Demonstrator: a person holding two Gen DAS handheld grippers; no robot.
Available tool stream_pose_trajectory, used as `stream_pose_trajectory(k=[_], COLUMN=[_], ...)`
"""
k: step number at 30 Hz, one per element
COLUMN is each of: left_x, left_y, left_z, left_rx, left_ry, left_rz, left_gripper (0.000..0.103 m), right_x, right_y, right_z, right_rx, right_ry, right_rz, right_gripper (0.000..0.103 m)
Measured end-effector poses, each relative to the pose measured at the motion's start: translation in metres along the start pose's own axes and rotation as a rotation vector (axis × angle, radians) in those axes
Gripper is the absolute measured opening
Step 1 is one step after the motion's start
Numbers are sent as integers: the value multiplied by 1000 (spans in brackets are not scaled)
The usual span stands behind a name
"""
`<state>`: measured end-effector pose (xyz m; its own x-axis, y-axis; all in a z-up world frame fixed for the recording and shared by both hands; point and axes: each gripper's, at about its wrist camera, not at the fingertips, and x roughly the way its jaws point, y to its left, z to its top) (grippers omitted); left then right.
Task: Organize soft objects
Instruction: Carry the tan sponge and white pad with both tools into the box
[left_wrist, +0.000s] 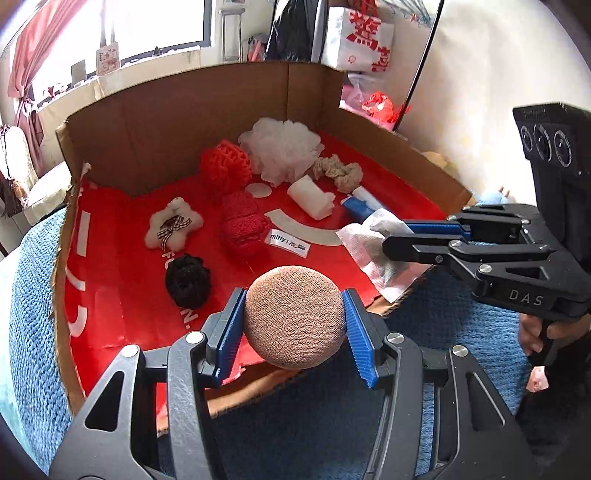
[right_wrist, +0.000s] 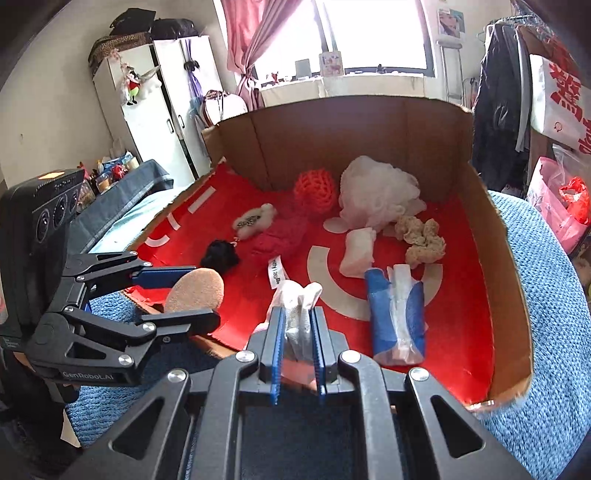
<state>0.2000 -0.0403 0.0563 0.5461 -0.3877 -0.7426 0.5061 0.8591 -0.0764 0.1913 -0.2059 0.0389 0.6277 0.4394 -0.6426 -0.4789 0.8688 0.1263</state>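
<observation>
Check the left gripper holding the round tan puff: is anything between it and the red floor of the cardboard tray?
Nothing visible blocks it. The left gripper holds the tan puff over the tray's near edge, and the red floor just beyond is bare. The black fuzzy ball lies off to the left, the right gripper's white cloth to the right.

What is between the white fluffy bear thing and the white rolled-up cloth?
The red knitted piece lies between the fluffy white charm and the white rolled cloth, with a small miffy label just in front. The left wrist view shows it best.
</observation>
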Motion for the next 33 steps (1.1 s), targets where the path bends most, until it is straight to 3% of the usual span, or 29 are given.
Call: stream_pose_trajectory(k=[15,27,33], left_x=[44,50,52], left_y=[17,15,13], left_z=[9,11,12], left_rx=[-22,0,16], left_ry=[109,109,106], left_rz=[-18,2,7], left_gripper=[50,51,52], right_x=[44,53,56], right_y=[-6,-9,-11], right_z=[12,13,12], right_rx=[-6,9,6], right_ry=[116,133,140], right_rz=[-9,-11,-22], right_gripper=[16,18,26])
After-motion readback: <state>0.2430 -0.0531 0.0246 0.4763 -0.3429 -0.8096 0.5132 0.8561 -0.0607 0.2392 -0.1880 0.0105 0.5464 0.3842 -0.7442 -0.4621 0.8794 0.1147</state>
